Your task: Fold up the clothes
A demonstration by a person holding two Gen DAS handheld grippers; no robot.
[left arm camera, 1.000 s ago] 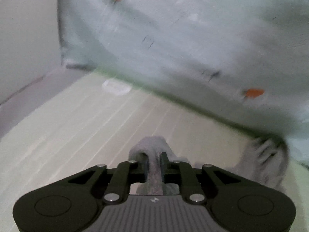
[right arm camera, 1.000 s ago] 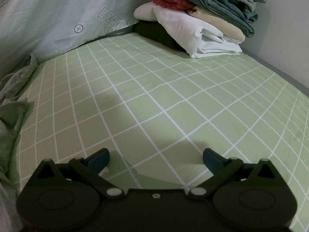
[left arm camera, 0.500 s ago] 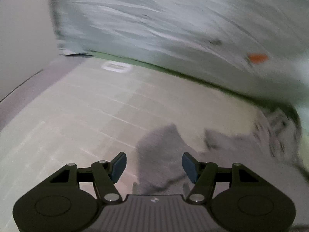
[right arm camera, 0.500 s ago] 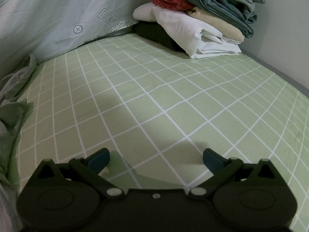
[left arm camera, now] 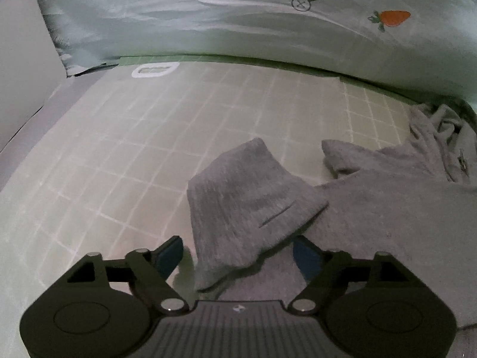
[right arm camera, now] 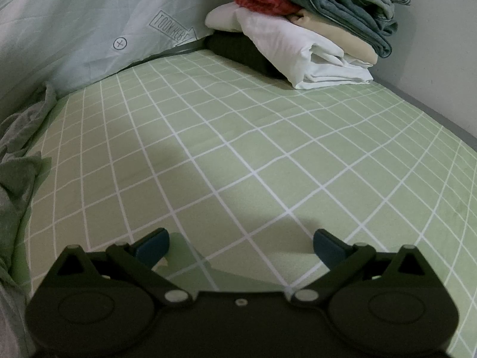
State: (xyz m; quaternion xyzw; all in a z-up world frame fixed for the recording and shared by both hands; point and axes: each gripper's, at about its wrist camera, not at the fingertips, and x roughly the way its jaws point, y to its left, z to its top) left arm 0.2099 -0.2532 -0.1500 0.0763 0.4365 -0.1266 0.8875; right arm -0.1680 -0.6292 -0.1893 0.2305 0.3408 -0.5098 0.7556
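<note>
A: What takes up most of the scene?

B: The bed sheet (right arm camera: 268,155), green with a white grid, spreading under both grippers. Along its far side lies a big pale duvet (left arm camera: 238,21) printed with small circled crosses and an orange carrot (left arm camera: 395,18); in the right wrist view it also carries a boxed arrow label.

A: And the clothes?

B: The grey garment (left arm camera: 372,208) lies crumpled on the sheet, filling the right half of the left wrist view up to the duvet's edge. One flap of it (left arm camera: 247,197) stands up in a peak straight ahead of the left gripper (left arm camera: 238,253).

A: Is that gripper holding it?

B: No. Its jaws have just been opening and stand wide apart. The flap's lower end sits between them, but neither blue pad presses on it.

A: The other one?

B: The right gripper (right arm camera: 241,244) is also spread wide, with only bare sheet and its own shadow between the fingers. The grey garment shows bunched at that view's left edge.

A: Anything in the way farther off?

B: A pile of folded clothes (right arm camera: 313,29) in the far corner against the wall: dark, white, cream, red, grey-blue and striped pieces. Well apart from both grippers. Near the duvet's end lies a small white oval ring (left arm camera: 155,70).
</note>
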